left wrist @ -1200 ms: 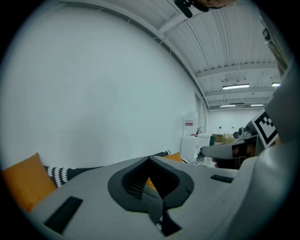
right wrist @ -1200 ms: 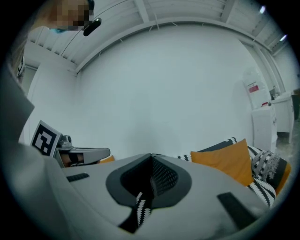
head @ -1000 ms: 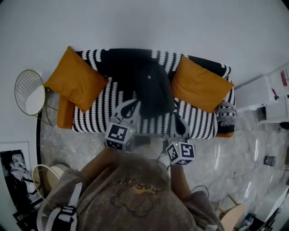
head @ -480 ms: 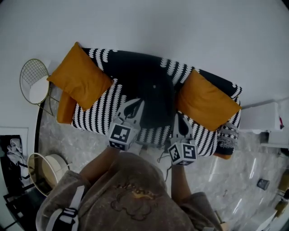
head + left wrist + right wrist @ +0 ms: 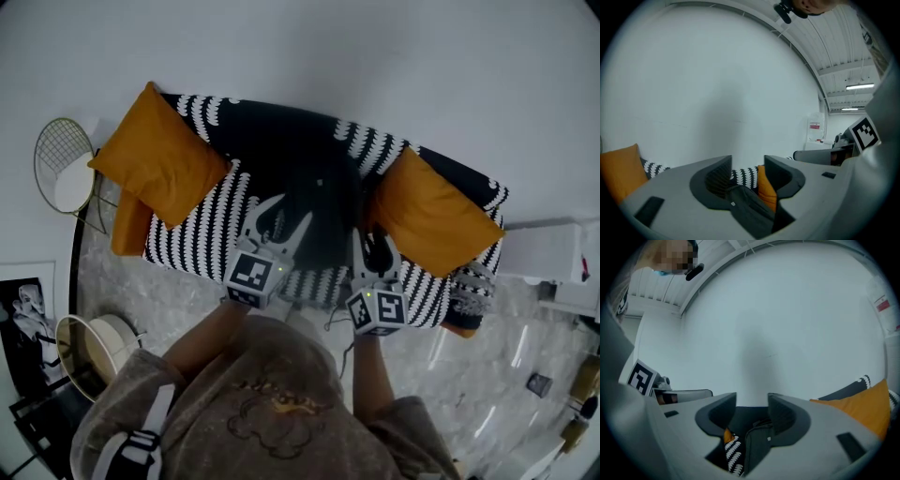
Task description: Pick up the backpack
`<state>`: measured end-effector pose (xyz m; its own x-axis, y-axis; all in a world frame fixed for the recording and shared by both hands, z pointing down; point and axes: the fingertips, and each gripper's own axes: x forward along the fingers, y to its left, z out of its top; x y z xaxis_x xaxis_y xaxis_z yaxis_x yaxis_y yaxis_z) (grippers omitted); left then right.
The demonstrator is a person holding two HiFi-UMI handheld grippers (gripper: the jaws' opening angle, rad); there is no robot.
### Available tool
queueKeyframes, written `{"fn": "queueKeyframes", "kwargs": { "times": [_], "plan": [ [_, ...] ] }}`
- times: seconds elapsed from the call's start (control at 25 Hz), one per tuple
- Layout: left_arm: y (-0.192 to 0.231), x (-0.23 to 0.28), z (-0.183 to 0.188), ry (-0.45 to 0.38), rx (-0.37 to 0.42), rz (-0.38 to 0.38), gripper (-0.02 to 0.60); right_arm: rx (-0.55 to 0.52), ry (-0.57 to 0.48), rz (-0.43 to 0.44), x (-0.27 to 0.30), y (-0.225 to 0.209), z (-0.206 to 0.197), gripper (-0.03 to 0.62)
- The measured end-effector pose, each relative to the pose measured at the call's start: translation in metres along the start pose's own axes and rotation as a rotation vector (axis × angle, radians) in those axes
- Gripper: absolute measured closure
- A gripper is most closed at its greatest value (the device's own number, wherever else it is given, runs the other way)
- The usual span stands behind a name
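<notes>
A dark backpack (image 5: 323,211) leans against the backrest in the middle of a black-and-white patterned sofa (image 5: 202,234). My left gripper (image 5: 286,214) is at the backpack's left edge, and its jaws have just been opening and stand apart with nothing pressed between them. My right gripper (image 5: 373,246) is at the backpack's lower right, and its jaws have also just opened. In the left gripper view the backpack (image 5: 745,211) shows low between the left gripper's (image 5: 747,173) jaws. In the right gripper view the backpack (image 5: 758,444) lies below the gap of the right gripper (image 5: 752,411).
Orange cushions flank the backpack at left (image 5: 155,169) and right (image 5: 431,216). A wire side table (image 5: 61,173) stands left of the sofa and a round stool (image 5: 98,347) nearer me. A white cabinet (image 5: 553,253) is at the right. A white wall rises behind the sofa.
Both grippers moved forward to the backpack on the sofa. Their jaws, shut in the earlier frames, now stand apart.
</notes>
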<state>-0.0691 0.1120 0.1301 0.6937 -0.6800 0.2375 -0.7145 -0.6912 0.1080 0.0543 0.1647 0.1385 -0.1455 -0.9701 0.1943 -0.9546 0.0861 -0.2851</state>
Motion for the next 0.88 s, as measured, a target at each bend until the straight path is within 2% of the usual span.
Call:
{"fn": "queueKeyframes", "kwargs": {
  "times": [0.04,0.12,0.36,0.52,0.88],
  "plan": [
    [0.003,0.005,0.0,-0.002,-0.021,0.007,0.322,0.008,0.01,0.007,0.007,-0.001,-0.002,0.353],
    [0.009,0.015,-0.002,-0.001,-0.044,0.027,0.253,0.018,0.028,0.019,0.019,-0.005,-0.007,0.332],
    [0.032,0.043,-0.032,0.064,-0.028,0.055,0.235,0.018,0.066,0.021,0.055,-0.027,-0.027,0.332],
    [0.051,0.068,-0.063,0.11,-0.069,0.09,0.233,0.009,0.104,-0.004,0.079,-0.055,-0.051,0.331],
    [0.087,0.121,-0.173,0.212,-0.117,0.178,0.216,0.001,0.192,-0.035,0.131,-0.125,-0.139,0.33]
  ]
}}
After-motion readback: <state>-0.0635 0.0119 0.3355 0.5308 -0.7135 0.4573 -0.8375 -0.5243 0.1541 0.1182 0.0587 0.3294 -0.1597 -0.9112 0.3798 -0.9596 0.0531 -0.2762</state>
